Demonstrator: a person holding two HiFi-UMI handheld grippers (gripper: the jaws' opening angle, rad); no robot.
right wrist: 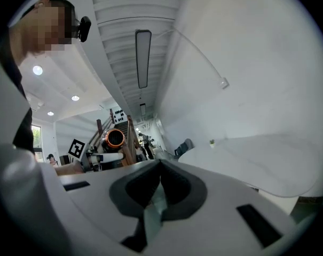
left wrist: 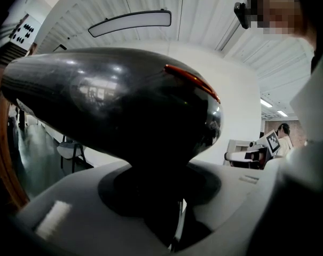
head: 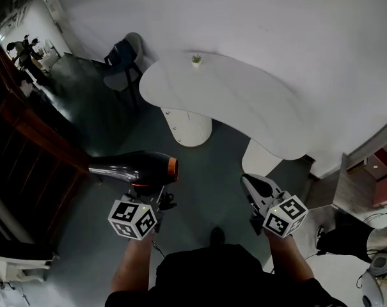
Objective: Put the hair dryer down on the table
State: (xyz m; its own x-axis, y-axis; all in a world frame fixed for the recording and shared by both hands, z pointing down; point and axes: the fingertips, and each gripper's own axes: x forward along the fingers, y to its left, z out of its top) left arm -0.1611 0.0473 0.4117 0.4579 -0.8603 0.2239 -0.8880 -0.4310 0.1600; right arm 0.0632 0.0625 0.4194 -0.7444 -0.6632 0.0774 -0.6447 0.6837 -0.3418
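Note:
The black hair dryer (head: 134,167) with an orange ring at its end hangs over the dark floor, short of the white table (head: 244,107). My left gripper (head: 146,192) is shut on its handle from below. In the left gripper view the dryer's glossy body (left wrist: 113,111) fills the frame, and its handle sits between the jaws. My right gripper (head: 251,185) is beside it to the right, shut, with nothing between its jaws (right wrist: 158,170). The right gripper view also catches the dryer's orange end (right wrist: 114,138) at the left and the table (right wrist: 268,153) ahead.
A small potted plant (head: 196,60) stands at the table's far edge. A dark chair (head: 125,59) sits left of the table. A wooden stair rail (head: 33,139) runs along the left. A desk corner (head: 366,171) and cables lie at the right.

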